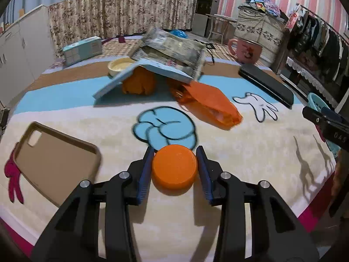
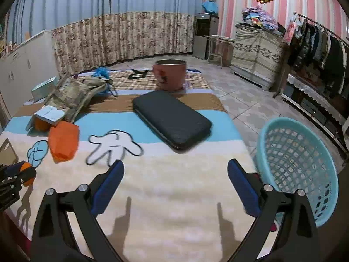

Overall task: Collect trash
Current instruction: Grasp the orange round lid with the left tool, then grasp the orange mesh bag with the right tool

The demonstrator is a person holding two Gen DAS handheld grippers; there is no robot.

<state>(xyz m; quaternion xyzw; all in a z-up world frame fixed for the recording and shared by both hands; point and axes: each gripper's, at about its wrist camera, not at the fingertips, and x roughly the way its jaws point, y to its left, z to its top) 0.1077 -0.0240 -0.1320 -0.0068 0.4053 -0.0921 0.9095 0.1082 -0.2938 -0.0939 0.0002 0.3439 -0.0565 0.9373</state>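
Note:
A round orange cap (image 1: 174, 168) lies on the cartoon-print blanket (image 1: 250, 148) near its front edge. My left gripper (image 1: 175, 149) is shut on it, one blue pad against each side of the cap. In the right wrist view that gripper and the cap (image 2: 27, 167) show at the far left edge. My right gripper (image 2: 175, 162) stands wide open over bare blanket with nothing between its fingers. A turquoise mesh basket (image 2: 294, 163) stands just off the blanket's right edge, beside the right gripper. An orange bag (image 1: 211, 104) lies crumpled further back.
A brown phone case (image 1: 56, 161) lies left of the cap. A black flat case (image 2: 172, 120), a pink mug-shaped bin (image 2: 170, 74), a tilted book over orange items (image 1: 141, 74), a cream bowl (image 1: 120, 65) and a tissue box (image 1: 82, 50) sit farther back.

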